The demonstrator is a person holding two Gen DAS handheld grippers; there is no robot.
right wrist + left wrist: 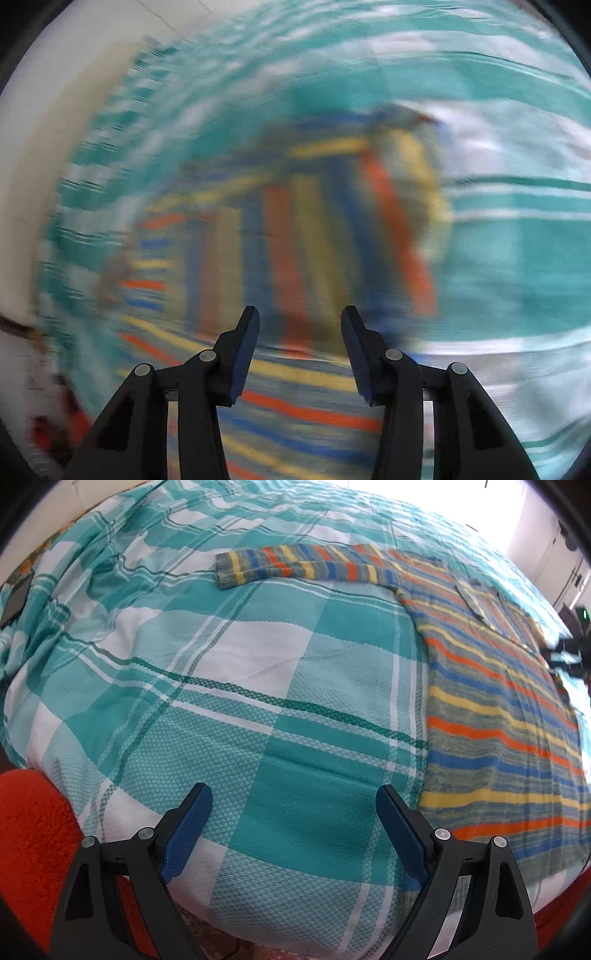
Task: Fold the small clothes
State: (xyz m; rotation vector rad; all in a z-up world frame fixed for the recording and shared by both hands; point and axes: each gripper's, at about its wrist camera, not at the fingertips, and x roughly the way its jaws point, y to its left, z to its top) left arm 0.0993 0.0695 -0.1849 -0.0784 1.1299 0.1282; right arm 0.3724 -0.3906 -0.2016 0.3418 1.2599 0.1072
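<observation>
Your left gripper (294, 825), fingers spread, grasping nothing, hovers over teal-and-white checked bedspread (229, 686); striped knit sweater's (491, 709) outstretched sleeve (295, 565) lies ahead, running crosswise. Right gripper (300, 347), also spread, sits above the sweater.

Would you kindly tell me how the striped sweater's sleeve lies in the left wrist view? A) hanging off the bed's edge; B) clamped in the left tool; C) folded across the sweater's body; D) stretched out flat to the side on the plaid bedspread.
D: the sleeve extends flat, away from the striped sweater, across the plaid bedspread, while the left tool stands open and empty over bare bedspread.
</observation>
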